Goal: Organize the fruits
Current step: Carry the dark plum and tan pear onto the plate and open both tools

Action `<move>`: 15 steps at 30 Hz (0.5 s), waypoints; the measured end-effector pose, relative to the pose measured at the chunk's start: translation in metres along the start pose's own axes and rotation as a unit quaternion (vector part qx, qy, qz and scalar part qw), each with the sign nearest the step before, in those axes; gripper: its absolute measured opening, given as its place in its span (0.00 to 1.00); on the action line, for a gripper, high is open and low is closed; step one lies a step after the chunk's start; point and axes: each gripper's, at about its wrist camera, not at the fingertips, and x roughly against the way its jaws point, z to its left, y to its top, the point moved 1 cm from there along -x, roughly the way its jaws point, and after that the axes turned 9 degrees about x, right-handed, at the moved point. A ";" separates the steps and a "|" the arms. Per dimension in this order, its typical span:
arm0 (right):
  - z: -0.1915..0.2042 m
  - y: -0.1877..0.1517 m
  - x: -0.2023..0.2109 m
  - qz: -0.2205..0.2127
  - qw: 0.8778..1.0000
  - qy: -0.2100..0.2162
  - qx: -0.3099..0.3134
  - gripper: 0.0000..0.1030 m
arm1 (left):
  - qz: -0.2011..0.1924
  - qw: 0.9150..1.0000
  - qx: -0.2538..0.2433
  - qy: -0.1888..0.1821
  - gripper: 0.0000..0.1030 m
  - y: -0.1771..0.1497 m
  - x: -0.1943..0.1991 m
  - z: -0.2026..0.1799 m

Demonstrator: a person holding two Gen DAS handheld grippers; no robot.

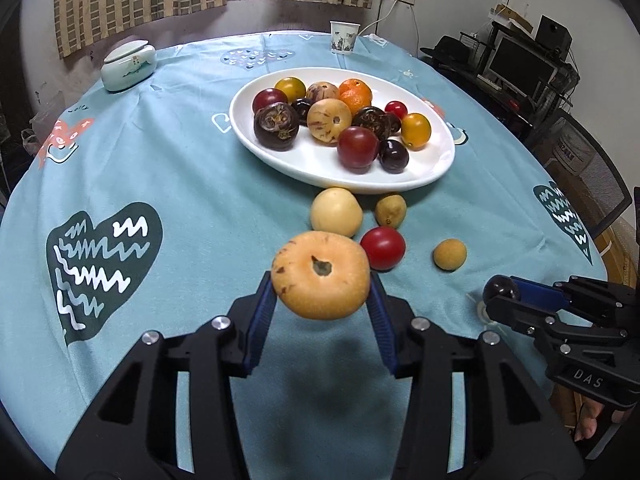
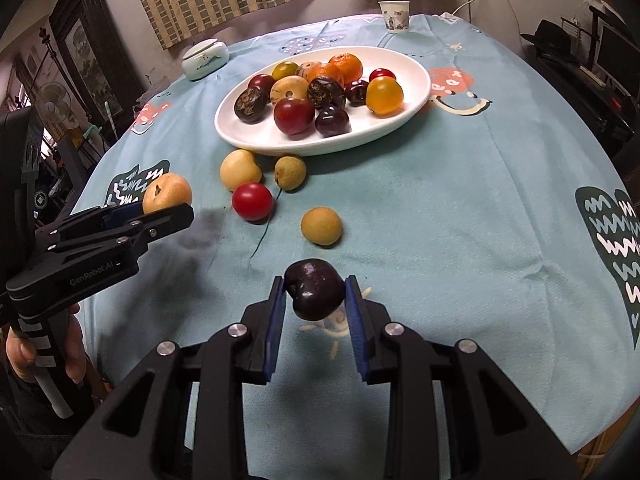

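My left gripper (image 1: 322, 294) is shut on a tan round fruit (image 1: 320, 275) with a dark stem pit, held above the cloth. From the right wrist view that fruit (image 2: 167, 198) shows at the left. My right gripper (image 2: 315, 296) is shut on a dark purple plum (image 2: 315, 294), also seen as a dark ball (image 1: 500, 288) in the left wrist view. A white oval plate (image 1: 436, 160) holds several fruits. In front of it on the cloth lie a pale yellow fruit (image 1: 336, 212), a small brownish fruit (image 1: 391, 211), a red tomato (image 1: 383, 248) and a small tan fruit (image 1: 449, 254).
A light blue patterned tablecloth (image 1: 180, 168) covers the round table. A lidded white ceramic jar (image 1: 127, 65) stands at the back left, a paper cup (image 1: 344, 37) at the back. A desk with a monitor (image 1: 520, 65) and a mesh chair (image 1: 588, 168) stand to the right.
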 end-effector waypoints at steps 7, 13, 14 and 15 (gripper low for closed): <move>0.000 0.001 -0.003 0.002 1.000 0.004 0.000 0.29 | -0.007 1.000 -0.001 -0.004 0.45 0.001 0.009 -0.001; 0.001 0.007 -0.005 0.000 1.000 0.010 0.003 0.29 | -0.017 1.000 -0.003 -0.002 0.45 0.010 0.016 -0.001; 0.001 0.008 -0.005 0.000 1.000 0.011 0.004 0.29 | -0.018 1.000 -0.004 -0.002 0.45 0.012 0.016 -0.001; 0.002 0.009 -0.006 0.000 1.000 0.012 0.005 0.29 | -0.018 1.000 -0.004 -0.002 0.45 0.014 0.016 -0.001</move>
